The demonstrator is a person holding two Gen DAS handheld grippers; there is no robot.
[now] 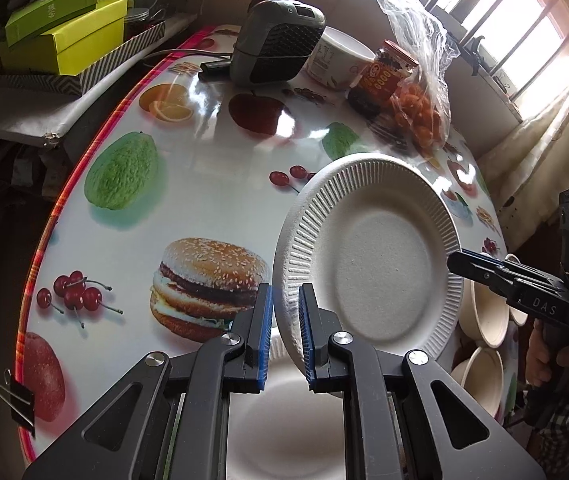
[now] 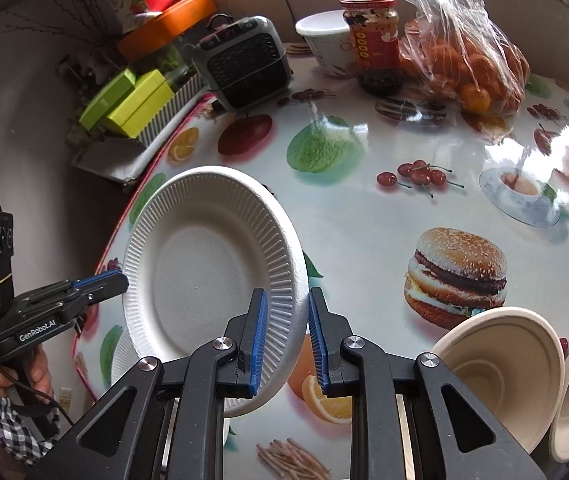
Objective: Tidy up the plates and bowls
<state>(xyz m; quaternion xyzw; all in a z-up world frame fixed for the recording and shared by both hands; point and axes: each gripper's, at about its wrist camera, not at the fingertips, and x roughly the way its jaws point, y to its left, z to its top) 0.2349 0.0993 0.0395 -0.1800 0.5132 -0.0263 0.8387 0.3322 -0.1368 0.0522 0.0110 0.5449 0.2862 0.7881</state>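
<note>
Because its glossy cloth of printed fruit and burgers is crowded with a heater (image 1: 276, 36), a jar (image 1: 384, 76) and a bag of oranges (image 1: 420, 112) at the far side, the surface (image 1: 204, 184) leaves only its near part free for sorting, and that is where the tableware sits. Tilted up off the surface, the white paper plate (image 1: 372, 256) is carried between both tools, probably so it can go onto the second plate (image 1: 284, 408) lying flat below it. On the right, the tan bowls (image 2: 500, 364) lean together on their sides, grouped apart from the plates. Each tool takes an opposite edge, which keeps the flimsy rim from sagging: the left gripper (image 1: 286, 332) has its blue pads closed onto the ribbed rim, and the right gripper (image 2: 284, 336) straddles the other edge, though daylight shows beside one pad, so whether it is truly clamped I cannot tell.
</note>
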